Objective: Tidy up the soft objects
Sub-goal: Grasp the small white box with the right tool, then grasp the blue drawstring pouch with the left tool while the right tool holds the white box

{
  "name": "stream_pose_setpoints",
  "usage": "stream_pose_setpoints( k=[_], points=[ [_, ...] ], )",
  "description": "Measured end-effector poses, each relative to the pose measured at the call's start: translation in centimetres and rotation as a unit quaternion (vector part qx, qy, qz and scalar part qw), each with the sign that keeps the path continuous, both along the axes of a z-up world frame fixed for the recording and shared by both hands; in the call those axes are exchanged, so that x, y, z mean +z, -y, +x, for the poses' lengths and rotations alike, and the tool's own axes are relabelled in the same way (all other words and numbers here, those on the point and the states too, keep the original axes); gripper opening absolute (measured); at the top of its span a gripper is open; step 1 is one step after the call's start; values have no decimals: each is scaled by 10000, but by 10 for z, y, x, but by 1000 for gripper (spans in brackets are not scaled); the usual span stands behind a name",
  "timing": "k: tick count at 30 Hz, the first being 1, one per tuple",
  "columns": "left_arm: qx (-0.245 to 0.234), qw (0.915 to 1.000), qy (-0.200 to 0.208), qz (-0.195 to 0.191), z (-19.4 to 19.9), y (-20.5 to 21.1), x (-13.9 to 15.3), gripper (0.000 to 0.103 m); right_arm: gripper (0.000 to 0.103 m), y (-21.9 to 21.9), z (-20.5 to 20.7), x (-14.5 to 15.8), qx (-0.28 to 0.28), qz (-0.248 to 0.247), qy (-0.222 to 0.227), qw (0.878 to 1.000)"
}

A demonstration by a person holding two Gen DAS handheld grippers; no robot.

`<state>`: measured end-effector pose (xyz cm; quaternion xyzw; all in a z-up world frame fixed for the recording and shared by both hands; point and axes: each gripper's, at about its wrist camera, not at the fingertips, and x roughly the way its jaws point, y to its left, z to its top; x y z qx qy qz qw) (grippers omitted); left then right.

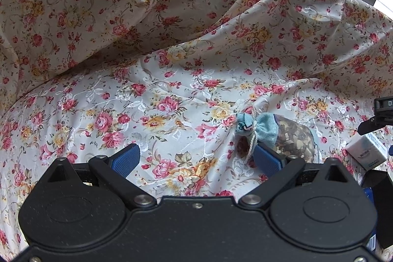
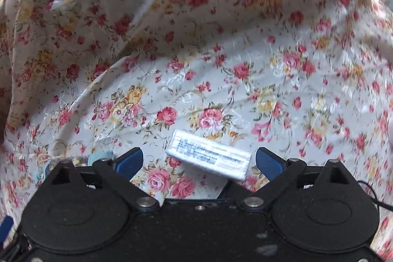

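Floral cloth (image 1: 172, 80) covers everything. Left tongs (image 1: 196, 160) tilt downward, spread apart, empty — a drawstring pouch (image 1: 277, 133) lies beside the right fingertip. Right tongs (image 2: 199, 160) point straight down, wide apart — a white packet (image 2: 208, 155) lies loose between them.

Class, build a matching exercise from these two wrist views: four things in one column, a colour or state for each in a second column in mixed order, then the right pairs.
Things
1. drawstring pouch
2. white packet
3. floral cloth
4. right gripper

Descriptions
A. jaws wide apart, pressing on nothing
B. flat, printed with lines of small text
C. cream, covered in red and yellow roses
D. light blue neck tied with cord

Pairs: 1-D, 2-B, 3-C, 4-A
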<state>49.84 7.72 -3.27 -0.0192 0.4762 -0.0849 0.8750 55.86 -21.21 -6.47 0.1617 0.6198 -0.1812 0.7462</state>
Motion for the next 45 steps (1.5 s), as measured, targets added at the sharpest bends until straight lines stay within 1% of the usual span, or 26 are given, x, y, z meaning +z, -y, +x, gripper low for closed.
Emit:
stream_pose_setpoints(
  k=[4, 5, 6, 8, 11, 15, 17, 20, 23, 26, 32, 36, 39, 41, 42, 45],
  points=[
    [4, 10000, -12, -20, 1, -1, 0, 96, 98, 2, 7, -13, -174, -49, -138, 9997],
    [10, 10000, -12, -31, 1, -2, 0, 96, 96, 3, 9, -18, -215, -47, -198, 9996],
    [18, 10000, -12, -44, 1, -3, 1, 96, 88, 3, 9, -22, -242, -54, -255, 9994],
    [29, 10000, -14, -60, 2, -3, 1, 96, 76, 3, 8, -28, -266, -106, -327, 9991],
    [5, 10000, -3, -58, 1, -3, 0, 96, 76, 1, 8, -29, -150, -180, -239, 9994],
    [-117, 9999, 55, -56, 0, 1, 0, 96, 75, -4, 4, -26, 165, -261, -155, 9994],
    [-233, 9996, 86, -95, 0, 3, 1, 96, 75, -4, 1, -25, 302, -195, -137, 9993],
    [-371, 9990, 77, -255, 0, 4, 3, 97, 76, -3, -5, -24, 476, -132, -93, 9987],
    [-386, 9990, -64, -232, 3, 10, 1, 97, 75, 0, -11, -24, 661, -55, -54, 9978],
    [-526, 9983, -239, -113, 11, 27, 1, 97, 76, 5, -17, -21, 808, -21, -6, 9967],
    [-1096, 9933, -355, -38, 23, 71, 10, 97, 76, 18, -24, -19, 876, 171, 109, 9959],
    [-1320, 9898, -488, 201, 31, 102, 4, 97, 76, 29, -29, -18, 825, 356, 181, 9958],
    [-1540, 9842, -726, 488, 38, 127, -11, 97, 76, 38, -33, -17, 752, 453, 222, 9959],
    [-1679, 9791, -866, 760, 41, 141, -24, 98, 76, 42, -34, -17, 728, 497, 246, 9958],
    [-1734, 9761, -894, 956, 42, 149, -29, 99, 76, 43, -35, -16, 723, 515, 260, 9957],
    [-1952, 9635, -902, 1591, 42, 168, -44, 99, 76, 42, -36, -17, 756, 529, 299, 9953]
  ],
)
